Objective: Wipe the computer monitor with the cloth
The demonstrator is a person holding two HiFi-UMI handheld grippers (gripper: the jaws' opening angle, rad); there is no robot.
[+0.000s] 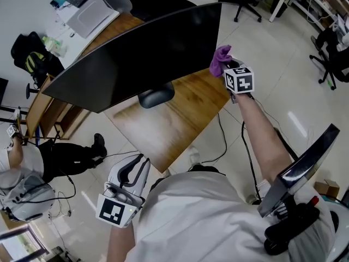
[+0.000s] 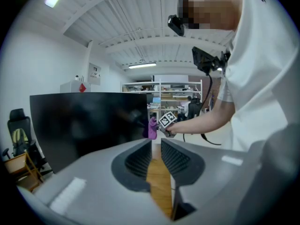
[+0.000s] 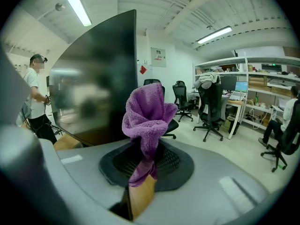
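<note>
**Item 1. Monitor** (image 1: 136,59): wide, dark, screen unlit. It stands on a rounded dark foot (image 1: 156,96) on the wooden counter (image 1: 174,130). No maker's name can be made out on it in any view.

**Item 2. Cloth** (image 3: 146,118): purple, looped pile, bunched into a loose knot. It is held up at the monitor's right-hand edge, near the upper corner in the head view. Whether it touches the screen cannot be told.

**Item 3. Right gripper** (image 3: 145,161): raised at arm's length to the monitor's edge. Its fingers (image 3: 171,163) are closed on the lower tail of the cloth, and the rest stands up above them. A cube with black-and-white square markers (image 1: 240,81) is carried on it; the markers bear patterns, not letters.

**Item 4. Left gripper** (image 2: 156,149): held low, near the person's body, off the counter's near corner. Its fingers (image 2: 136,161) are set at a narrow gap with nothing between them, and the wood of the counter is seen through the gap. A marker cube (image 1: 117,209) is carried likewise.

**Item 5. Wall signs** (image 3: 158,55): a white notice and a red diamond label beside it. Their print is too small to be read.
</note>
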